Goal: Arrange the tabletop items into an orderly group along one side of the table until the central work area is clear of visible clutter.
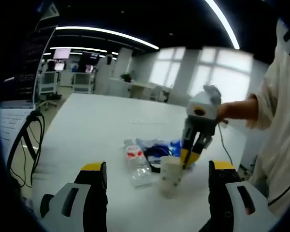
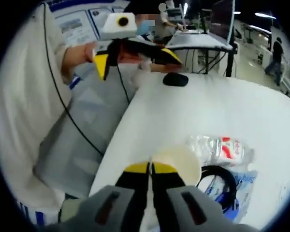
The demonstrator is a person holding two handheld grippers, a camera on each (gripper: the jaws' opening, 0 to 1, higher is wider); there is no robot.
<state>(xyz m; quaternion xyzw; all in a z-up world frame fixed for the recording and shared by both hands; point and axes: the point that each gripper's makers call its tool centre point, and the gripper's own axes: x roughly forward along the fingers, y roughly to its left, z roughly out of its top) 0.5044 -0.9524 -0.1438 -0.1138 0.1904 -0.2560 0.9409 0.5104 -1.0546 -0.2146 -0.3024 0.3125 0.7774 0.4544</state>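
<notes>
Claws first: the left claw stood wide apart with nothing between its jaws, low over the white counter. Just beyond, the right claw was pinched tight on the rim of the paper cup. Beside the cup lay the crushed plastic bottle, then the blue packet and black cable. Farther off, a black mouse sat near the counter's edge

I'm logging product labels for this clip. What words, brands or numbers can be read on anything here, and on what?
No text can be read.
Plastic bottle: red and white label, print too blurred.
Blue packet: markings too blurred.
Paper cup, gripped at its rim by the right gripper: plain, no print seen.
</notes>
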